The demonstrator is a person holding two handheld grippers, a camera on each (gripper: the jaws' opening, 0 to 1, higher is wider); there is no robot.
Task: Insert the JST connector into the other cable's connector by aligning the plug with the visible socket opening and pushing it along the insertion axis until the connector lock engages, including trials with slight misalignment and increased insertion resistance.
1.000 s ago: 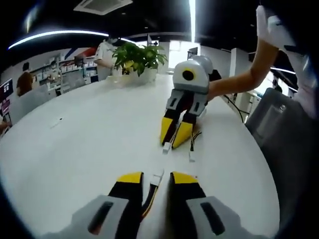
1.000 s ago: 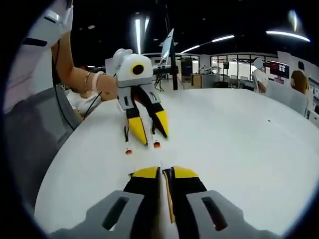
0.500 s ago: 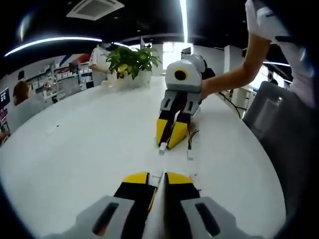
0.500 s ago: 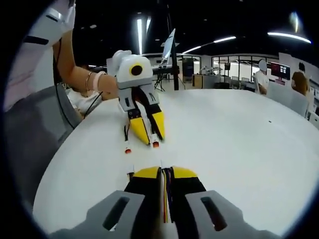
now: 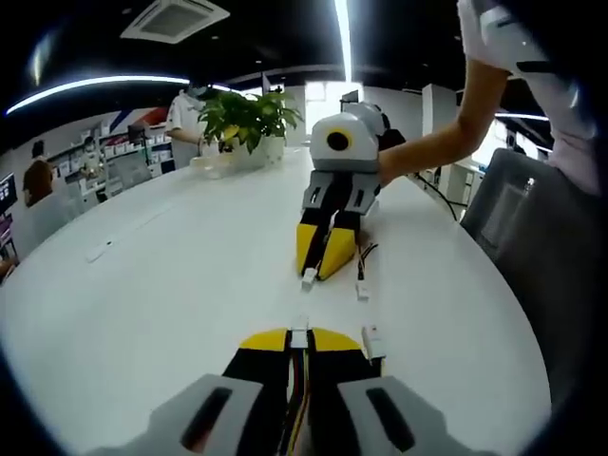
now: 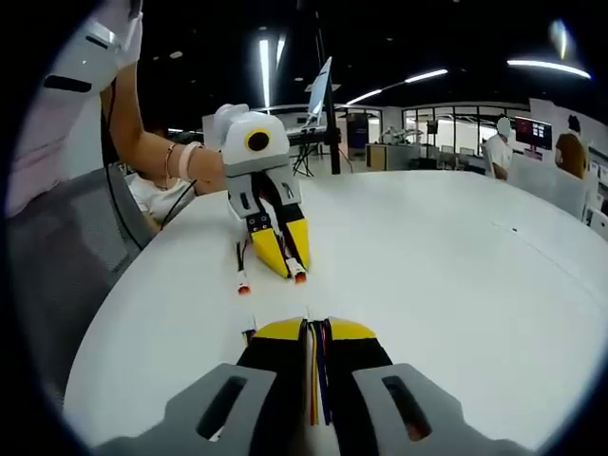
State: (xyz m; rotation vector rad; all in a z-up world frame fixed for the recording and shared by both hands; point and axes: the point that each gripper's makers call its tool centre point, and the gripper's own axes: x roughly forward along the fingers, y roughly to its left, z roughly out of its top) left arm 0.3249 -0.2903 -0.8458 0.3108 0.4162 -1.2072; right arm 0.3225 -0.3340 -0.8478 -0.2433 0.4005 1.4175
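At the bottom centre of the left gripper view, my left gripper (image 5: 298, 334) has its yellow-tipped jaws pressed together on a bundle of coloured wires, with a small white connector (image 5: 299, 337) poking out just past the tips. Just to the right of those tips a second white connector (image 5: 372, 342) lies on the white table (image 5: 171, 275).

Further up the frame, near the middle, my right gripper (image 5: 315, 274) comes in tip-down onto the table, jaws closed to a narrow wedge, with a white plug (image 5: 308, 278) at its tip. Beside it, slightly right, a loose white plug end (image 5: 362, 291) on thin dark wires rests on the table. Behind that, at upper centre, stands a potted plant (image 5: 249, 114).

Low in the right gripper view, my right gripper (image 6: 316, 328) is pinched shut on a thin strand of yellow, red and dark wires; the connector itself I can't quite make out there. Toward the upper left of centre, my left gripper (image 6: 288, 269) points down at the table, jaws together, with an orange-tipped connector end (image 6: 300, 277) at its tip and another orange-tipped end (image 6: 244, 286) lying just to its left.
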